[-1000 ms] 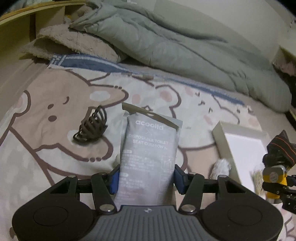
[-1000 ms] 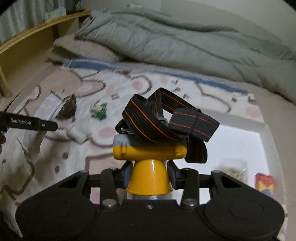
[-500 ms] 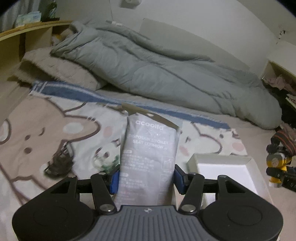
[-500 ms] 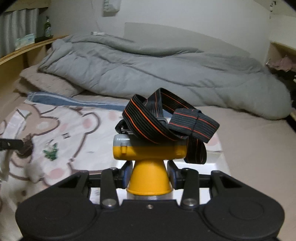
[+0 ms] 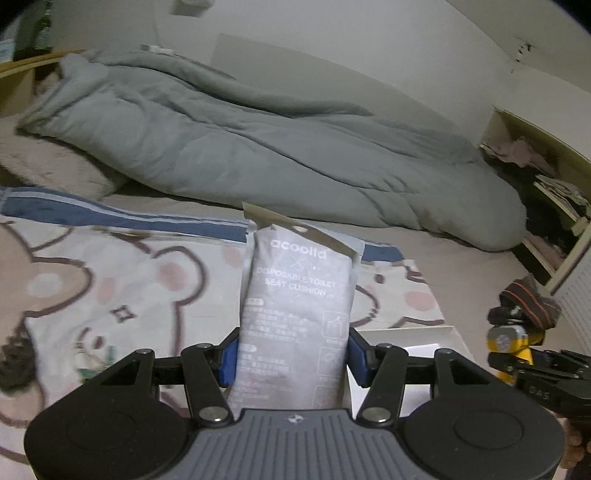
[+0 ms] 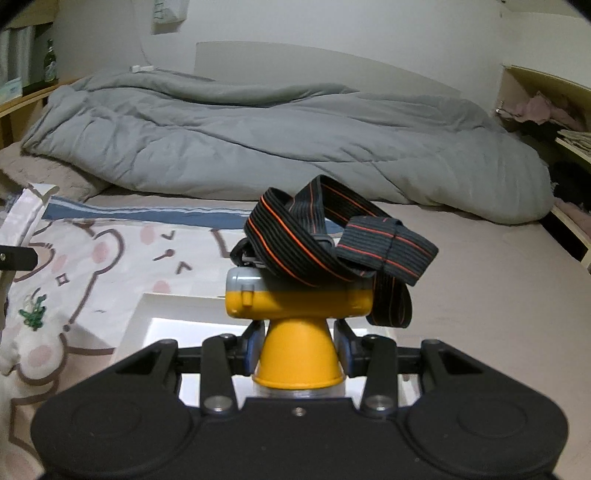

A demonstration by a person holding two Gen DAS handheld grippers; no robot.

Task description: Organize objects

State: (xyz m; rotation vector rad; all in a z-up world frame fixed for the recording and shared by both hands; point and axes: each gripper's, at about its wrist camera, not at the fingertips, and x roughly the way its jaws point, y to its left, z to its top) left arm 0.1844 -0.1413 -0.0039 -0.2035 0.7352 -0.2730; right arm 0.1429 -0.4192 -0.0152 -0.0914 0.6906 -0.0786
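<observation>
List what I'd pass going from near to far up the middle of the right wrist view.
Right gripper → yellow headlamp → its black-and-orange strap → blue stripe of the bear-print blanket → rumpled grey duvet → white wall.

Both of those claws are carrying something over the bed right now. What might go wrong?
The headlamp is pinched only at its narrow yellow cone by the right gripper, with its loose strap hanging free; it might snag or tip. The soft seat-cushion pack in the left gripper could flop or slip.
</observation>
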